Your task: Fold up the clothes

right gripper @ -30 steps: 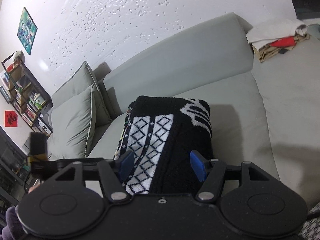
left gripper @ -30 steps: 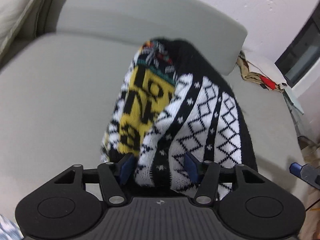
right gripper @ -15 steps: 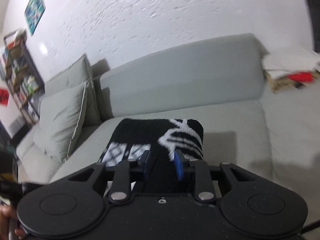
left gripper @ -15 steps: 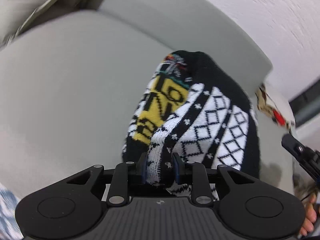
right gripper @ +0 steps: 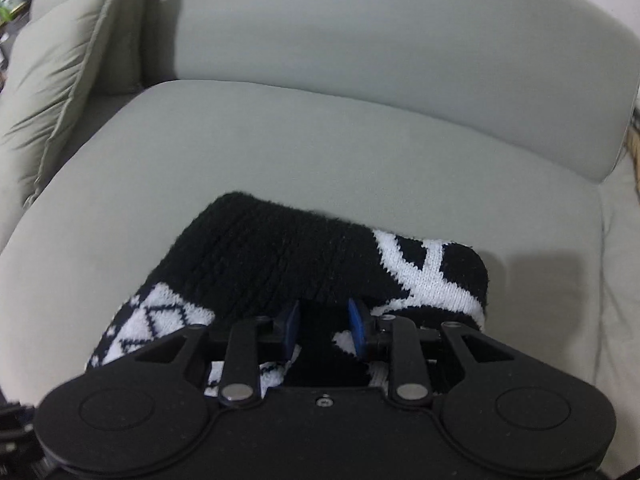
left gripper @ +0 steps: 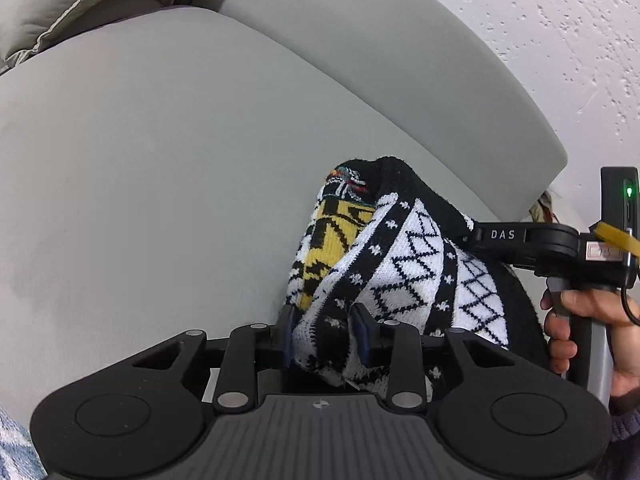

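A folded black-and-white knit sweater (left gripper: 404, 264) with a yellow patch lies bunched above the grey sofa seat (left gripper: 160, 168). My left gripper (left gripper: 325, 336) is shut on its near white-patterned edge. In the right wrist view the sweater (right gripper: 288, 256) shows its black ribbed side, and my right gripper (right gripper: 324, 330) is shut on its black edge. The right gripper's body (left gripper: 552, 240) and the hand holding it show at the right of the left wrist view, against the sweater's far side.
The sofa backrest (right gripper: 380, 52) runs behind the seat (right gripper: 280, 148). Grey cushions (right gripper: 52, 80) stand at the left end. A white textured wall (left gripper: 560, 32) rises behind. A small pile of other clothes peeks past the backrest's right end (left gripper: 542, 204).
Both grippers went from open around the sweater's edges to shut on them. The sweater has since been carried along the seat, and the right gripper now shows close in the left wrist view.
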Tool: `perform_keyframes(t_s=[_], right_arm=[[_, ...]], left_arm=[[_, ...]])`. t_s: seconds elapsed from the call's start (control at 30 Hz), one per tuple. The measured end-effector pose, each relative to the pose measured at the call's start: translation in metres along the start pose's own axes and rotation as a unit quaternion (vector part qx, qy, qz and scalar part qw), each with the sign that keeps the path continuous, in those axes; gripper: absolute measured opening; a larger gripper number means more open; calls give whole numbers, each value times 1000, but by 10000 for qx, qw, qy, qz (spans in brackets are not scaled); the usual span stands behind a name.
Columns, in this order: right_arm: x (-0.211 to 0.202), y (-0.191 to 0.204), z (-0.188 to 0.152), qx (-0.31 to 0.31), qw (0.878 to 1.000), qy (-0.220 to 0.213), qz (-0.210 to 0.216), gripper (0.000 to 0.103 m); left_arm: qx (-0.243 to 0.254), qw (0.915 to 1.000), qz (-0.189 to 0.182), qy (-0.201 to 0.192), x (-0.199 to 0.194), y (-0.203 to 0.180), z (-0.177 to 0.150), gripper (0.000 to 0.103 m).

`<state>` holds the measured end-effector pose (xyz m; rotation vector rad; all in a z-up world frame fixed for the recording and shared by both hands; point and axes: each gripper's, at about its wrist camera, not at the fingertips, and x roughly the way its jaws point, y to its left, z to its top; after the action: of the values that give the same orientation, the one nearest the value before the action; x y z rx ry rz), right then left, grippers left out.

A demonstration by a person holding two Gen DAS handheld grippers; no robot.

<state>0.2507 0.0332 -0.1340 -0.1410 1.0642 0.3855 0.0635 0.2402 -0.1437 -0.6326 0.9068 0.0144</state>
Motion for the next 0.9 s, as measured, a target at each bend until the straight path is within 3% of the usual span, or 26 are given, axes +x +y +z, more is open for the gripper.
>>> perform_keyframes(t_s=[0.1, 0.2, 0.27, 0.47, 0.57, 0.67, 0.7, 0.77, 0.9], right_arm=[[-1, -1, -2, 6, 10000, -11, 51, 26], [-22, -8, -8, -18, 9994, -291, 205, 26], [-49, -14, -12, 49, 9979, -522, 372, 26], [-124, -56, -29, 624, 9894, -870, 978, 28], [-138, -71, -43, 799, 9872, -723, 1176, 28], [-142, -71, -51, 789, 9882, -654, 1139, 29], [-143, -71, -54, 777, 9885, -622, 1135, 29], [-138, -71, -62, 777, 9892, -532, 1124, 30], [-112, -67, -66, 719, 9919, -282, 1007, 30]], left_arm=[[100, 9999, -12, -1, -7, -5, -2, 34], [309, 9994, -156, -58, -32, -10, -7, 33], [615, 9977, -95, -261, -46, -31, -5, 27], [1515, 9837, -199, -951, -85, -84, 13, 28], [1968, 9755, -67, -979, -59, -114, 25, 28], [2179, 9727, 83, -788, -19, -129, 44, 26], [2238, 9720, 140, -704, -4, -134, 50, 24], [2298, 9718, 326, -422, 23, -139, 59, 9], [2551, 9633, 839, 39, 66, -132, 66, 2]])
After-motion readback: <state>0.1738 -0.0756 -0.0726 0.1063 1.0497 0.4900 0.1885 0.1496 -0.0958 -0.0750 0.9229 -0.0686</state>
